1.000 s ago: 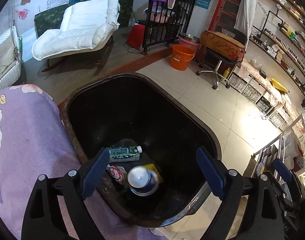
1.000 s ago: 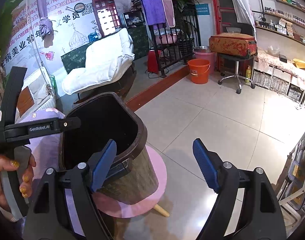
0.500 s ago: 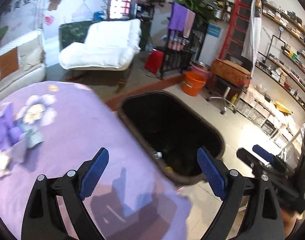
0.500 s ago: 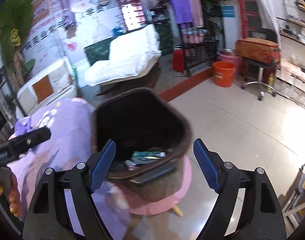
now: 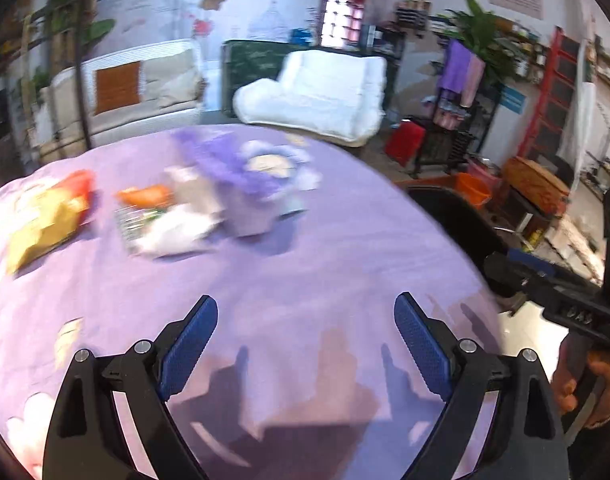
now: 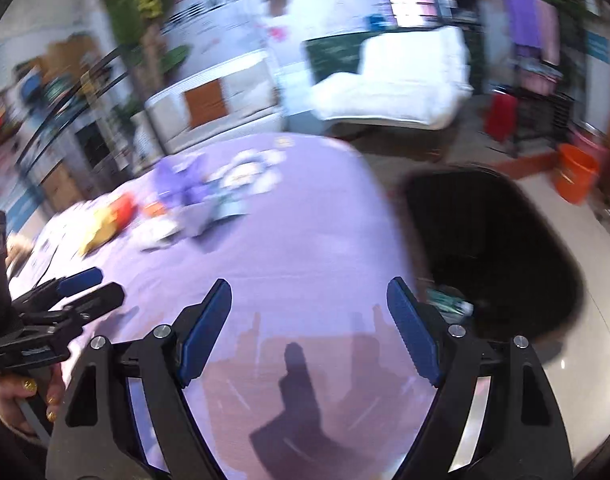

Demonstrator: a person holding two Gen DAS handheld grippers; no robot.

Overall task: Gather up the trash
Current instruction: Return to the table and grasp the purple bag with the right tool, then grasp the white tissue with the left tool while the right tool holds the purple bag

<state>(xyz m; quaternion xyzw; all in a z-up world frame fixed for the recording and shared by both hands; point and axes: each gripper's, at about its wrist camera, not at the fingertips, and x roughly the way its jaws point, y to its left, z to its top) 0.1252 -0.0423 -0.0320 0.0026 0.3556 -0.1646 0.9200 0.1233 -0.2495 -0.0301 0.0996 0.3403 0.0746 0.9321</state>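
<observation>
Blurred trash lies on the purple floral tablecloth (image 5: 305,264): a yellow-and-red snack bag (image 5: 49,220), a white-and-orange wrapper heap (image 5: 165,224) and a purple crumpled piece (image 5: 229,168). My left gripper (image 5: 305,340) hangs open over bare cloth, well short of them, with nothing between its fingers. My right gripper (image 6: 305,328) is open too, empty, above the cloth's near right part. The dark trash bin (image 6: 493,256) stands right of the table, with a green packet (image 6: 449,304) inside. The same snack bag (image 6: 101,228) shows far left in the right wrist view.
A white recliner (image 5: 317,96) and a cream sofa (image 5: 133,92) stand behind the table. An orange bucket (image 6: 577,174) sits on the tiled floor. Each view shows the other gripper held by a hand (image 6: 29,400) at its edge.
Both grippers have swung left, away from the bin and over the purple table. The trash on the cloth has come into view. Both stay open and empty.
</observation>
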